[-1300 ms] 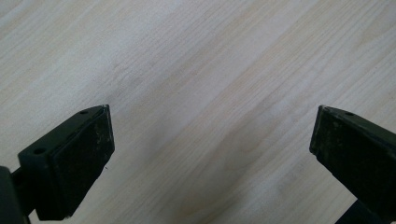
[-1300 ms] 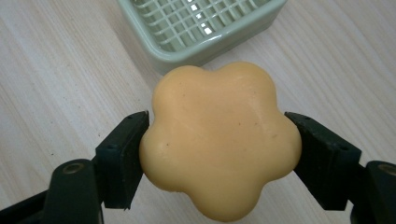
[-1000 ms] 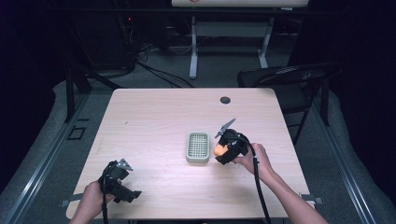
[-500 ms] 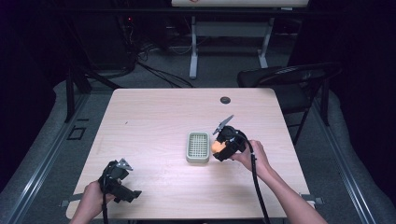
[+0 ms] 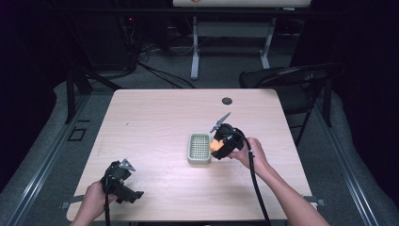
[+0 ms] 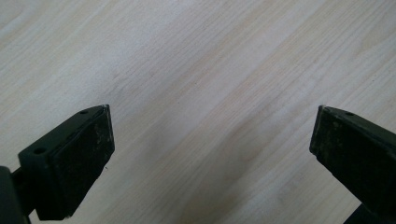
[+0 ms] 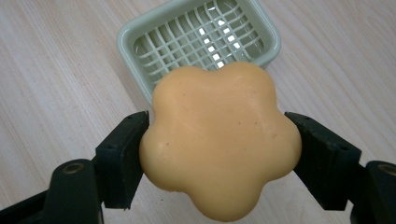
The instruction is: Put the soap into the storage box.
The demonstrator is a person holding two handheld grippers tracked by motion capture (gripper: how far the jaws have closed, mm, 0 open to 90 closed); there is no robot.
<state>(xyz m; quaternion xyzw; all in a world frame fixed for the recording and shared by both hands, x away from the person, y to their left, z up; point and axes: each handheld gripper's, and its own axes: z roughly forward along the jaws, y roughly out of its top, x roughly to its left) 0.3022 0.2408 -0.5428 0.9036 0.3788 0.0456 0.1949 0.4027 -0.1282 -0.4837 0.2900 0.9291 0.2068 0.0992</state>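
Note:
My right gripper [image 7: 217, 149] is shut on an orange flower-shaped soap [image 7: 219, 140], held above the table just in front of a pale green slotted soap dish [image 7: 198, 39]. In the high view the right gripper [image 5: 217, 147] carries the soap [image 5: 216, 145] at the right edge of the dish [image 5: 199, 148], near the table's middle. My left gripper [image 5: 134, 195] rests low at the front left of the table. In the left gripper view its jaws stand wide apart over bare wood, the gripper [image 6: 210, 149] open with nothing between them.
A light wooden table [image 5: 155, 122] carries a small dark round cap [image 5: 227, 100] near its far edge. A dark folding chair [image 5: 291, 80] stands off the table's right far corner. Cables and a white stand lie on the floor behind.
The right gripper with the soap has shifted slightly toward the dish. The left gripper has stayed in place.

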